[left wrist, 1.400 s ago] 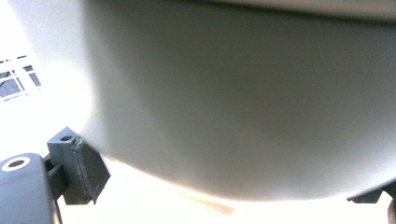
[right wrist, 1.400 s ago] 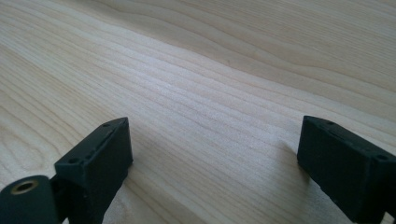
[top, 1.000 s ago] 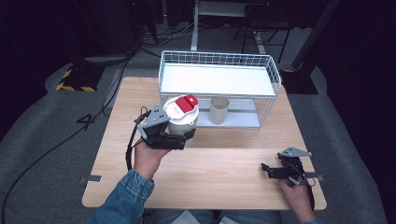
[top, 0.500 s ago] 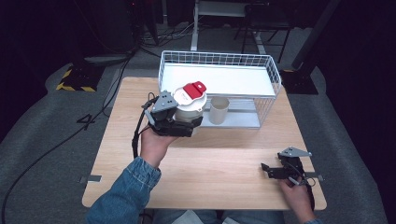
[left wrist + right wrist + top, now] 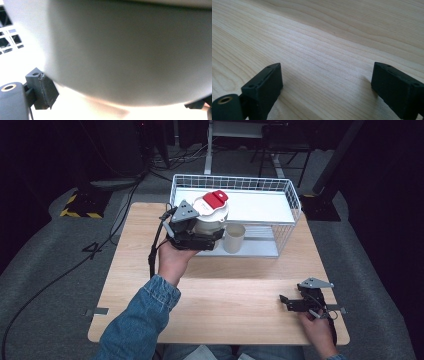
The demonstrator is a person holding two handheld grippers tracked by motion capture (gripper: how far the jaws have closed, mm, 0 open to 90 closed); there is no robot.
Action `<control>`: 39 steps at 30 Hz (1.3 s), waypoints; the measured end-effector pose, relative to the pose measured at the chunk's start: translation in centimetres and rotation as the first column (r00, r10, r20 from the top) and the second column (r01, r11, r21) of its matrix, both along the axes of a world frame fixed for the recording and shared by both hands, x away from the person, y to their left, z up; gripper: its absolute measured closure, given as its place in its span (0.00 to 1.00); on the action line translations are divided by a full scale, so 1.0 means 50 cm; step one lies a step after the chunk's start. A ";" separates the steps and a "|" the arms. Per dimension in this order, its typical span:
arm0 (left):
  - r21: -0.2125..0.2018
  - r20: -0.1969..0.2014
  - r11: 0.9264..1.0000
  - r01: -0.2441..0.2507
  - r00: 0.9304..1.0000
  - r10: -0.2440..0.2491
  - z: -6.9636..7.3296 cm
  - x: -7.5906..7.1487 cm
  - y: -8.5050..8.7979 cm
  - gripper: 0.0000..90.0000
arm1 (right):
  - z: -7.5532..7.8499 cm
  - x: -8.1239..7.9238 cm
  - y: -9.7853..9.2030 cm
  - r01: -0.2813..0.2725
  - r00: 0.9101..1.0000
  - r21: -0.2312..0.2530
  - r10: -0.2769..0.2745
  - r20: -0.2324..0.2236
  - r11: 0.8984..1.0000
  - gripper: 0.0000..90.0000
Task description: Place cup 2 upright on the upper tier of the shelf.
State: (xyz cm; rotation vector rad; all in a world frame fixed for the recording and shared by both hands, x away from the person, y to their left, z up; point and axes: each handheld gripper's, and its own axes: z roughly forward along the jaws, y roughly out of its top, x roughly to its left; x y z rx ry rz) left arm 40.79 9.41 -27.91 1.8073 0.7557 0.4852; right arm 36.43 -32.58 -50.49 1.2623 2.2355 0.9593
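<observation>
Left gripper (image 5: pixel 200 236) has lifted its clamped white jar (image 5: pixel 210 217) toward the basket (image 5: pixel 280 195); right gripper (image 5: pixel 295 302) spread on wooden table (image 5: pixel 240 295).

The table (image 5: pixel 240 295) under the right gripper (image 5: pixel 327 82) is pale, matt, grained wood. The white container (image 5: pixel 210 220) clamped in the left gripper (image 5: pixel 192 237) looks smooth plastic; the basket (image 5: pixel 287 200) beyond is white-coated wire.

Your high view: table (image 5: pixel 235 295) evenly lit from above, surroundings near black, soft focus, slightly grainy. Your left gripper view: white container (image 5: pixel 130 50) too close, fully blurred, grey shading across it, background blown out white below. Your right gripper view: wood grain sharp mid-frame, jaws cast soft shadows, near edges blurred.
</observation>
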 end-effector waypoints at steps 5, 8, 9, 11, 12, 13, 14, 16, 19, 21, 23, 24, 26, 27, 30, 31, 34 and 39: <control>-0.013 0.015 1.000 -0.010 1.000 0.010 0.021 0.011 -0.018 0.11 | 0.000 0.000 0.001 0.007 1.000 0.000 -0.007 -0.001 1.000 0.12; -0.026 0.016 0.999 -0.021 1.000 0.021 0.032 0.024 -0.026 0.11 | 0.000 0.000 0.002 0.007 1.000 0.000 -0.007 -0.001 1.000 0.12; -0.028 0.016 0.999 -0.027 0.999 0.027 0.036 0.028 -0.029 0.11 | 0.000 0.000 0.002 0.007 1.000 0.000 -0.007 -0.001 1.000 0.12; -0.044 0.005 0.998 -0.038 0.999 0.038 0.043 0.037 -0.032 0.11 | 0.000 0.000 0.002 0.008 1.000 0.000 -0.008 -0.001 1.000 0.12; -0.052 -0.006 0.998 -0.044 0.999 0.044 0.046 0.041 -0.034 0.11 | 0.000 0.000 0.002 0.007 1.000 0.000 -0.007 -0.001 1.000 0.12; -0.058 -0.011 0.997 -0.049 0.999 0.048 0.050 0.046 -0.036 0.11 | 0.000 0.000 0.002 0.007 1.000 0.001 -0.007 -0.001 1.000 0.12; -0.063 -0.012 0.997 -0.054 0.998 0.054 0.052 0.050 -0.039 0.11 | 0.000 0.000 0.002 0.007 1.000 0.000 -0.007 -0.001 1.000 0.12; -0.060 -0.010 0.996 -0.066 0.998 0.066 0.058 0.058 -0.046 0.11 | 0.000 0.000 0.002 0.007 1.000 0.001 -0.007 -0.001 1.000 0.12; -0.063 -0.003 0.995 -0.080 0.997 0.080 0.065 0.071 -0.056 0.11 | 0.000 0.000 0.002 0.007 1.000 0.001 -0.007 -0.001 1.000 0.12; -0.073 0.002 0.993 -0.090 0.996 0.090 0.069 0.082 -0.062 0.11 | 0.000 0.000 0.002 0.007 1.000 0.000 -0.007 -0.001 1.000 0.12; -0.082 0.006 0.992 -0.099 0.995 0.100 0.072 0.095 -0.069 0.11 | 0.000 0.000 0.002 0.007 1.000 0.001 -0.007 -0.001 1.000 0.12; -0.084 0.007 0.991 -0.103 0.995 0.104 0.074 0.101 -0.072 0.11 | 0.000 0.000 0.002 0.007 1.000 0.001 -0.007 -0.001 1.000 0.12; -0.087 0.009 0.990 -0.108 0.994 0.109 0.076 0.113 -0.079 0.11 | 0.000 0.000 0.002 0.008 1.000 0.001 -0.008 -0.001 1.000 0.12; -0.086 0.009 0.990 -0.110 0.994 0.111 0.078 0.119 -0.082 0.11 | 0.000 0.000 0.002 0.008 1.000 0.001 -0.008 -0.001 1.000 0.12; -0.093 0.010 0.989 -0.116 0.993 0.117 0.081 0.133 -0.091 0.11 | 0.000 0.001 0.004 0.010 1.000 0.002 -0.010 0.000 1.000 0.11; -0.094 0.012 0.988 -0.119 0.993 0.121 0.082 0.140 -0.095 0.11 | 0.000 0.001 0.004 0.010 1.000 0.002 -0.010 0.000 1.000 0.11; -0.090 0.020 0.988 -0.127 0.991 0.129 0.086 0.153 -0.104 0.11 | 0.000 0.001 0.005 0.012 1.000 0.004 -0.012 -0.001 1.000 0.11; -0.117 0.025 0.984 -0.131 0.991 0.135 0.089 0.181 -0.111 0.11 | 0.000 0.001 0.005 0.012 1.000 0.004 -0.012 0.000 1.000 0.11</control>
